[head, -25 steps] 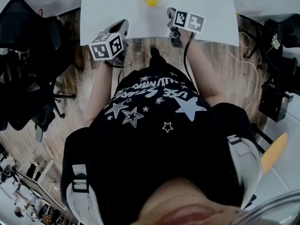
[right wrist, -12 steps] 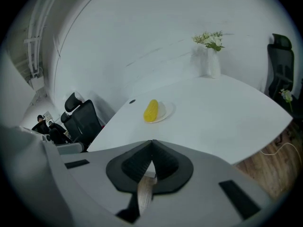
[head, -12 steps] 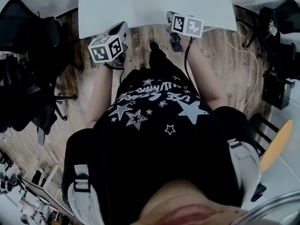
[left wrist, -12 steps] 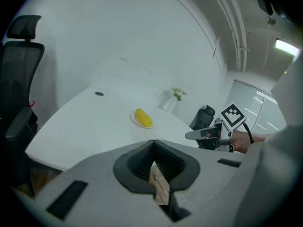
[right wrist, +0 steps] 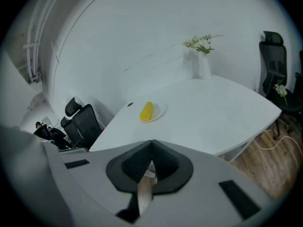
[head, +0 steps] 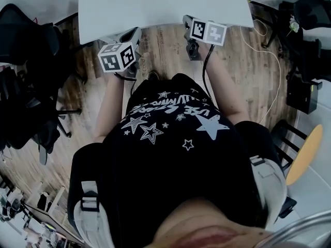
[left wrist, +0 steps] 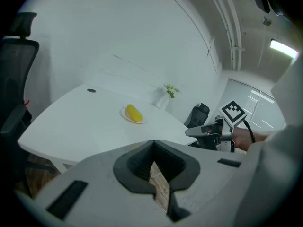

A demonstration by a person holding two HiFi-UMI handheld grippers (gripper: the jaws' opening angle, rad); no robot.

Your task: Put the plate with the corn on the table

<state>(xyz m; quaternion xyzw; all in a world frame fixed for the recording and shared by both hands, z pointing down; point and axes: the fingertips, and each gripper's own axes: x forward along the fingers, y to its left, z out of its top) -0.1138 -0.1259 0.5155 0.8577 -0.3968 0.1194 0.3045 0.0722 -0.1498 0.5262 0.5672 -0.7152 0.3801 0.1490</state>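
Nearest: left gripper (left wrist: 154,149) and right gripper (right wrist: 151,148) are held out in front of the body, over wooden floor (head: 165,56), short of the near edge of the table (head: 217,1). Both pairs of jaws are seen pressed together in their own views, with only a sliver of floor showing through. Nothing is carried by either.

Next: the white tabletop begins just ahead of both grippers. No contact with it is seen.

Farther: the plate (right wrist: 160,111) with the corn (right wrist: 147,111) is found resting on the tabletop, well in from the near edge and well apart from both grippers. As things lie, the task is judged already met.

Relation noted: the plate lies ahead and between the two grippers.
- Aim: it is seen almost dead centre above the jaws in the right gripper view and a little left of centre in the left gripper view. The right gripper is judged better aimed, though neither is clearly nearer.
- Corn's long axis: it runs nearly along the right gripper's line of sight and is slanted across the left's.
- Any return reach would have to be carried forward over the edge, with the jaws parted first.

Farthest: a vase (right wrist: 200,63) with flowers is noted at the table's far side, apart from the plate.
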